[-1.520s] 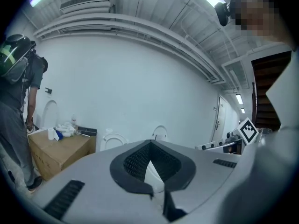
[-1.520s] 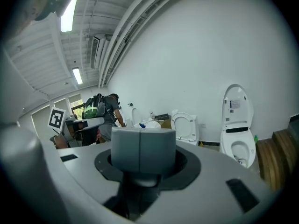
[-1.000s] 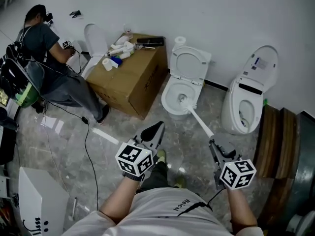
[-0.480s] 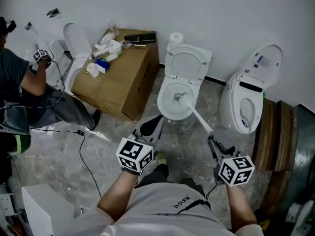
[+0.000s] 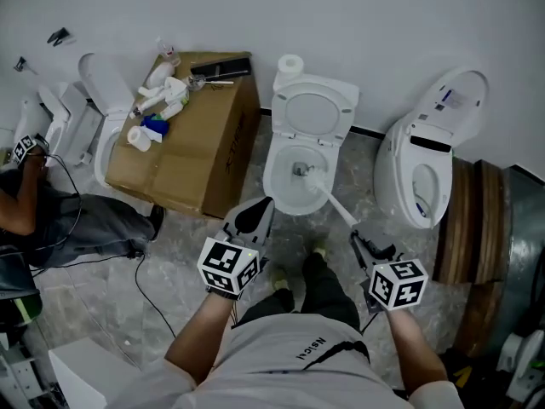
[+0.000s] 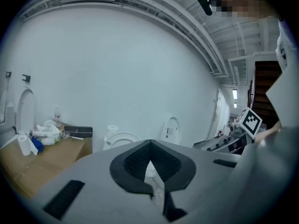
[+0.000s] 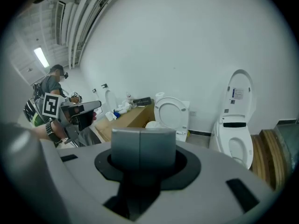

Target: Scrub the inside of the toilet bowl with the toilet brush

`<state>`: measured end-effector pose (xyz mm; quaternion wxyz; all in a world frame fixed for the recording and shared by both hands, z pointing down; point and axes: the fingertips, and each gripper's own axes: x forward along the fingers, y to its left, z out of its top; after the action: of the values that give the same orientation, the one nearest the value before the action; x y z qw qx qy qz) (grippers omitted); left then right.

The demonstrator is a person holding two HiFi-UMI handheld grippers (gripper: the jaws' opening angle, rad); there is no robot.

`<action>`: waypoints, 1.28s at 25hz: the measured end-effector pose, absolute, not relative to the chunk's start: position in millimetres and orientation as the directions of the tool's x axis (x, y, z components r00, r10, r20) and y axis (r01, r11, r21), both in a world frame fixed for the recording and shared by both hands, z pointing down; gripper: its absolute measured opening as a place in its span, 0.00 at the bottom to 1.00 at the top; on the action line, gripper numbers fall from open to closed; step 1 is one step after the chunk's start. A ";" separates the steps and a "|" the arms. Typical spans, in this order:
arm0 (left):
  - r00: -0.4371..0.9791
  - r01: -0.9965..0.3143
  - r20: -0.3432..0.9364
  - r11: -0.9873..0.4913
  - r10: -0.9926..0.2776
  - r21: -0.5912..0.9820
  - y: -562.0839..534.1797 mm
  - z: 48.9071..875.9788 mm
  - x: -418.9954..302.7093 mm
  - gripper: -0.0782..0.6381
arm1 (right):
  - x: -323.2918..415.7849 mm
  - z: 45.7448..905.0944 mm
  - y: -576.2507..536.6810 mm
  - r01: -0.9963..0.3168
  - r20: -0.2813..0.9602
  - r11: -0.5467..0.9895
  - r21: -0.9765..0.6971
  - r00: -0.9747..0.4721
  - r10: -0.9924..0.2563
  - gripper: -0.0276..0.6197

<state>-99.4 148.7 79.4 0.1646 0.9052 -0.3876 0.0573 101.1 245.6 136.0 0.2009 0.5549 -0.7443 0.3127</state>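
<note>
- Three white ceramic toilets with raised lids are counted. The middle toilet (image 5: 274,181) is straight ahead of both grippers. The right-hand toilet (image 5: 400,186) is off to the right of the right gripper (image 5: 359,239). The far-left toilet (image 5: 100,147) is well to the left of the left gripper (image 5: 258,210). Further white shapes beyond it cannot be identified.
- One brown cardboard box (image 5: 213,156) is seen ahead and to the left of the left gripper. The small clutter on top is hard to tell apart.
- One other person (image 5: 60,224) is cut off by the left edge.
- The left gripper's jaws are closed tip to tip, with nothing between them.
- The right gripper is clamped on the handle of the one white long-handled toilet brush (image 5: 336,204). The brush head is inside the middle toilet's bowl, just ahead.
- Two white paper rolls are counted: one (image 5: 290,64) behind the middle toilet's lid and one (image 5: 136,139) on the box.
</note>
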 end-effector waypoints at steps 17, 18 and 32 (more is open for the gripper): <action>0.567 -0.823 0.385 -0.492 -0.728 0.283 -3.5 169.8 -36.9 0.12 | 128.7 255.9 70.0 -0.823 0.790 0.552 -0.135 -0.426 -0.441 0.29; 0.561 -0.828 0.395 -0.484 -0.728 0.284 -12.0 178.6 -34.7 0.12 | 127.4 265.7 59.9 -0.814 0.794 0.564 -0.139 -0.433 -0.428 0.29; 0.561 -0.822 0.493 -0.520 -0.665 0.235 -51.4 395.0 -35.3 0.12 | 115.0 495.7 -4.2 -0.798 0.714 0.080 -0.597 -0.574 -0.400 0.29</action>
<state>-35.3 -51.4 395.0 0.2258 0.8542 -0.4350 0.1736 115.0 -4.2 495.7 0.1873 0.4215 -0.7105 0.5314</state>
